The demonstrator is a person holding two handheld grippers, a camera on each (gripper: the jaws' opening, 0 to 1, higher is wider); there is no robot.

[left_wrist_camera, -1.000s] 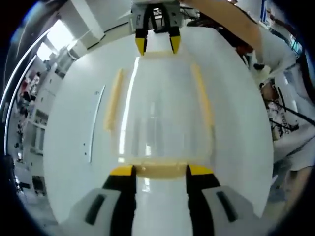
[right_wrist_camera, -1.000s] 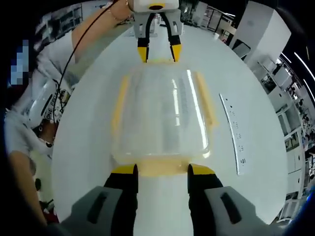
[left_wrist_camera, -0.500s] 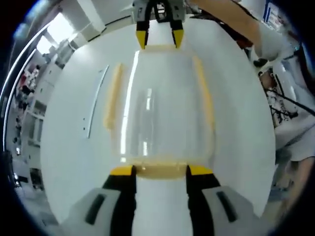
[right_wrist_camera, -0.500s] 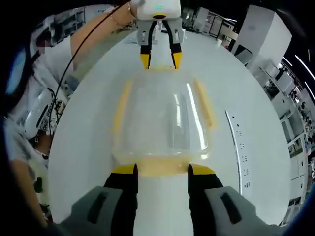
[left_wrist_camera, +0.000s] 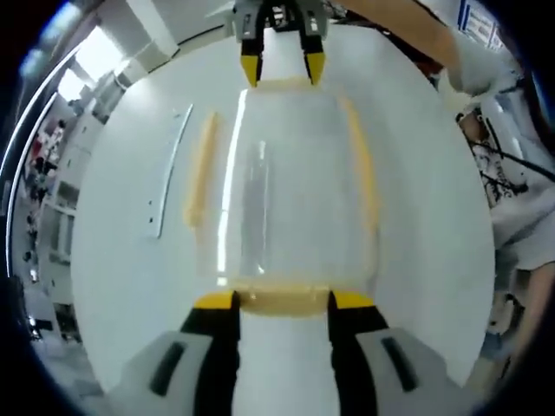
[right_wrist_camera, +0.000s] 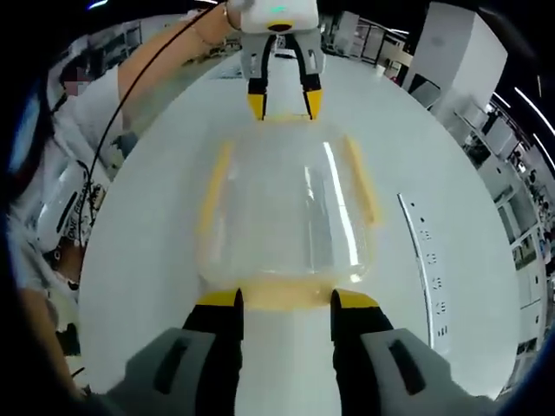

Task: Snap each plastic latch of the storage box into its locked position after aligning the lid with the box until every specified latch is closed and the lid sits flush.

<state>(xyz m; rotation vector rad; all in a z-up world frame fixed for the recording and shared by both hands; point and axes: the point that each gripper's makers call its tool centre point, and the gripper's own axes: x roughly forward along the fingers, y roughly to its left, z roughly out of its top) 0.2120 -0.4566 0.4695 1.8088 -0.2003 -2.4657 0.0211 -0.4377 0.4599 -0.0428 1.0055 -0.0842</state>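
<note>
The clear plastic storage box with yellow latches [left_wrist_camera: 286, 199] sits on the round white table [left_wrist_camera: 121, 286], lid on and apparently flush. Left gripper [left_wrist_camera: 282, 301] at 6 o'clock and right gripper [right_wrist_camera: 282, 299] at the opposite end stand with jaws apart, tips flanking the yellow end latches [right_wrist_camera: 286, 295]. The side latches [right_wrist_camera: 215, 186] appear folded down; whether the end latches are snapped I cannot tell, so I judge these remain.

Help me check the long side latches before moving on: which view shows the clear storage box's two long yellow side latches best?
The right gripper view: both long yellow side latches of the clear plastic storage box stand out crisply. The left gripper view shows the same latches from the opposite end, paler and hazier.
</note>
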